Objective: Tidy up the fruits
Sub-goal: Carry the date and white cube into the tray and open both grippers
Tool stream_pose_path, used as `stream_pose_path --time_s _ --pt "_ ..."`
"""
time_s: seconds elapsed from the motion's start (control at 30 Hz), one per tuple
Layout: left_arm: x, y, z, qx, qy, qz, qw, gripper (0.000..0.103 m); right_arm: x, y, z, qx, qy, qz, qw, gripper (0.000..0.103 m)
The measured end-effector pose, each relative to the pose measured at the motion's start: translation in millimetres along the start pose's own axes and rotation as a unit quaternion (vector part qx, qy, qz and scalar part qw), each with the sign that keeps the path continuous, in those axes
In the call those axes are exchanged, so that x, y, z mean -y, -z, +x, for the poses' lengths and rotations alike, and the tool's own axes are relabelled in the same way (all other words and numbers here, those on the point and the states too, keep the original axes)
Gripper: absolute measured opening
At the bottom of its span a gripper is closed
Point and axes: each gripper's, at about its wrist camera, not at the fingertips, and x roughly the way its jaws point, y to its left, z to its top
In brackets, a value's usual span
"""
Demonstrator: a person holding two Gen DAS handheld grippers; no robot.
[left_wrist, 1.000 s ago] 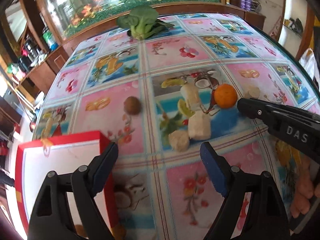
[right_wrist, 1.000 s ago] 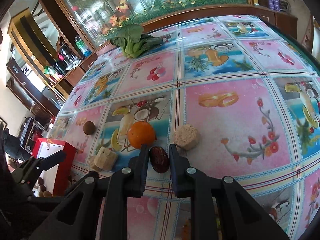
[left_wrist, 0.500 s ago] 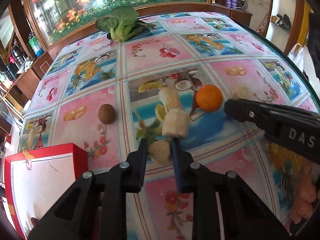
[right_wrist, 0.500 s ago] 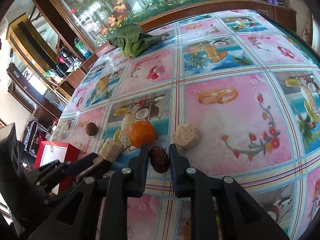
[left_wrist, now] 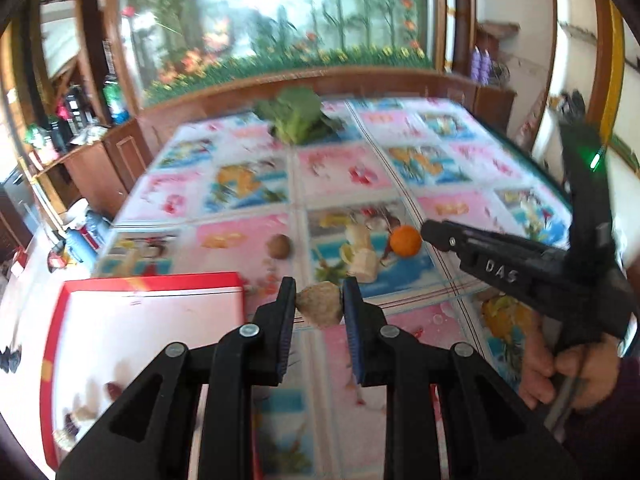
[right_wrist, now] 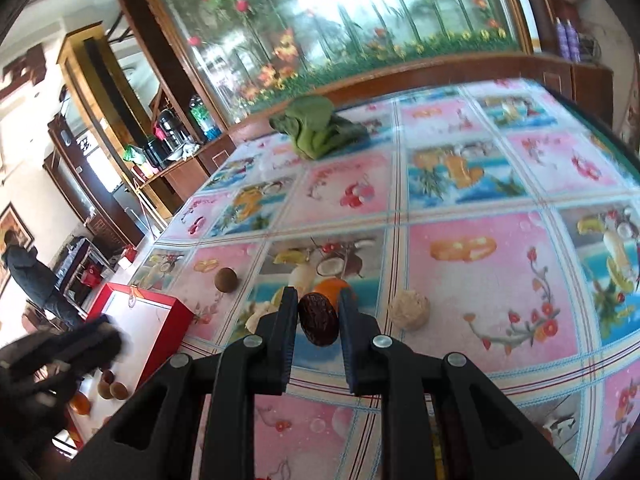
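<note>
The left gripper (left_wrist: 319, 304) squeezes a tan lump (left_wrist: 320, 309), lifted off the desk (left_wrist: 448, 184) beside the red box (left_wrist: 152, 320). The right gripper (right_wrist: 319, 312) pinches a dark date (right_wrist: 319, 319). Both look ready for the box next. An orange (left_wrist: 405, 241) waits on the fruit-picture cloth. A big fish tank (right_wrist: 340, 20) stands behind.

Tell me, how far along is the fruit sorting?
Partly done. A few fruits already lie in the red box. In hand: the left gripper grips a beige chunk, and the right gripper grips a dark date; both are lifted but not yet boxed. Left on the table: the orange, a brown fruit, and more beige chunks. The greens also remain.
</note>
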Motion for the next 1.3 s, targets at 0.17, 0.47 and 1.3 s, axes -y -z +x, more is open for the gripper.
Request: stream_pose_path --time_s 0.17,0.47,1.3 --pt "-43.4 11.7 -38.1 0.029 -0.034 -0.032 0.9985 0.026 -12.2 4.8 1.6 0.001 0.011 -0.02 1.0 0.018" --pt "-157.7 32.8 -46.4 0.011 -0.118 -0.132 0.9842 0.026 -111.8 15.3 9.0 -0.041 -0.091 -0.062 0.993 0.018" --pt "-226.8 79.6 31.4 -0.126 -0.111 -0.202 0.965 0.026 -236.1 50.9 117.0 -0.219 -0.066 -0.127 0.965 0.018"
